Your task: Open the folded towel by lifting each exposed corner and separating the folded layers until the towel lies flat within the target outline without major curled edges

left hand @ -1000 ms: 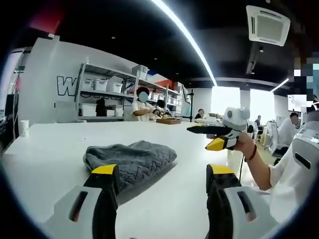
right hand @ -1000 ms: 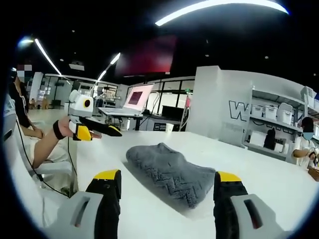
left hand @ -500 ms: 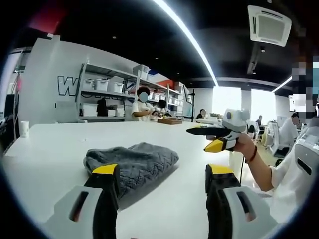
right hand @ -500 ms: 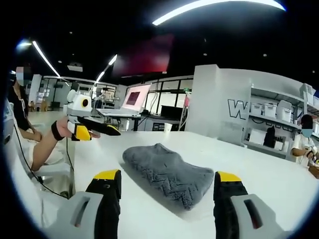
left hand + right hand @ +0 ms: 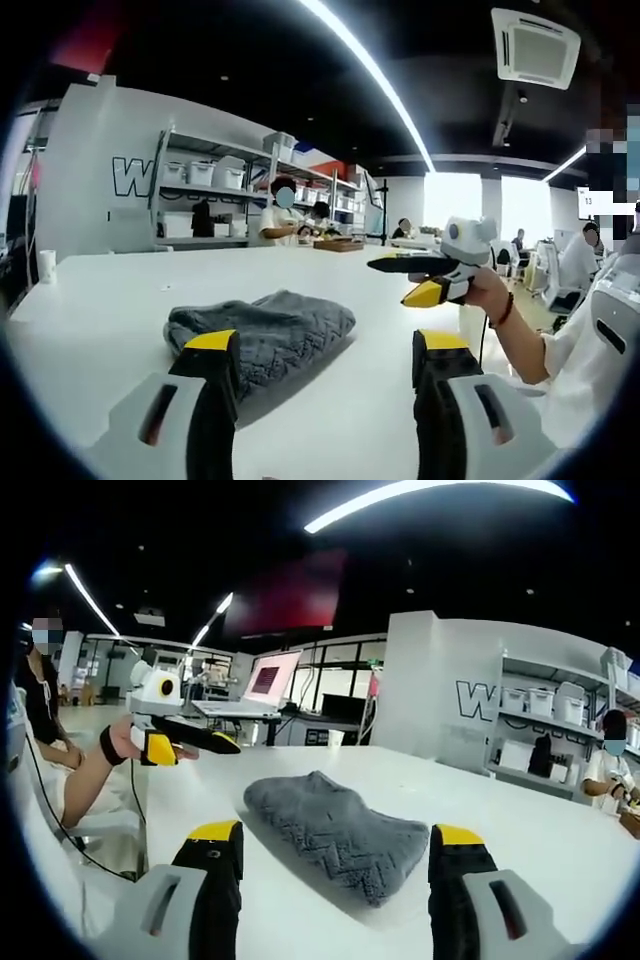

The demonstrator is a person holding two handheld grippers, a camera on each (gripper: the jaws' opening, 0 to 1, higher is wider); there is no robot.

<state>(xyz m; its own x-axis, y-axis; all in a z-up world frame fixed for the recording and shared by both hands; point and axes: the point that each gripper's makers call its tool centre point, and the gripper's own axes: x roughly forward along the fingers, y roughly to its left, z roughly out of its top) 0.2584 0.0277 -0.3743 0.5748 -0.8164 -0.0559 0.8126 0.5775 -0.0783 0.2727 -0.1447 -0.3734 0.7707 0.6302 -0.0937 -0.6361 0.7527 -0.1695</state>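
Left gripper view: towel [image 5: 265, 330] corner behind claw [image 5: 325, 360].

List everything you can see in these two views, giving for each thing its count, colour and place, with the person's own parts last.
towel: one, grey, folded, lying on the table ahead of both tongs.
table: one, white, under the towel.
cup: one, white, at the table's far left edge in the left gripper view.
shelving: one unit, grey with white bins, behind the table.
ceiling vent: one, white, overhead.
left tongs: one, yellow-tipped, jaws apart, short of the towel.
right tongs: one, yellow-tipped, jaws apart, short of the towel.
hand: one, holding the right tongs.
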